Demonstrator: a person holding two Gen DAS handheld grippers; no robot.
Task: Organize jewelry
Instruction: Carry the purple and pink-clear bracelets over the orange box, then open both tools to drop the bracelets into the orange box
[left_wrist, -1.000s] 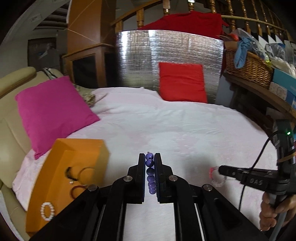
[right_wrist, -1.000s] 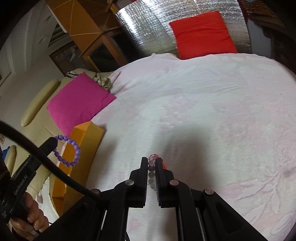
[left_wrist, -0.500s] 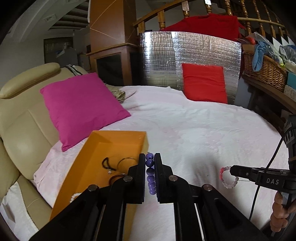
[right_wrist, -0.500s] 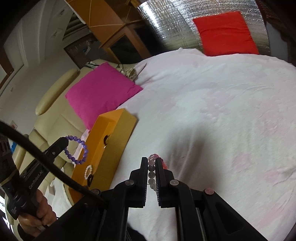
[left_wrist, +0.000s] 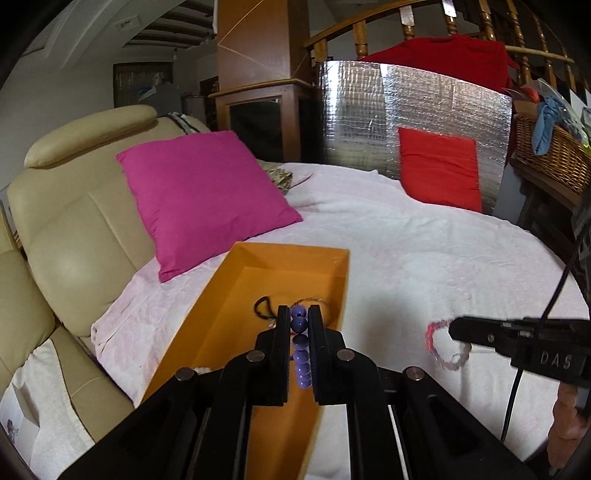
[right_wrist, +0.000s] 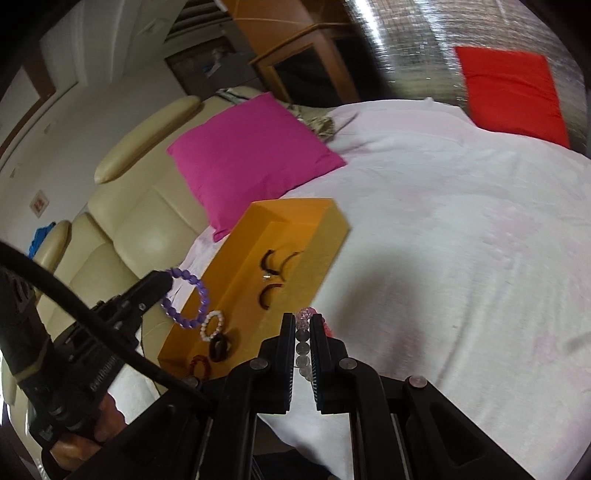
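Note:
My left gripper (left_wrist: 299, 317) is shut on a purple bead bracelet (left_wrist: 300, 345) and holds it over the near part of the open orange box (left_wrist: 280, 273). The same bracelet hangs from it beside the box in the right wrist view (right_wrist: 192, 295). My right gripper (right_wrist: 303, 321) is shut on a pink and clear bead bracelet (right_wrist: 303, 332), above the white cloth just right of the box (right_wrist: 317, 236). That bracelet also shows in the left wrist view (left_wrist: 439, 347). The box holds dark cord bracelets (right_wrist: 273, 258), a white bead bracelet (right_wrist: 212, 325) and dark red ones.
A magenta cushion (left_wrist: 199, 192) leans on the beige sofa (left_wrist: 74, 221) behind the box. A red cushion (left_wrist: 439, 170) stands against a silver foil panel (left_wrist: 406, 114) at the far side. A wicker basket (left_wrist: 550, 155) sits on a shelf at the right.
Both grippers have moved left toward the orange box with their bracelets. The left gripper now hangs over the box; the right one has come up beside its right wall.

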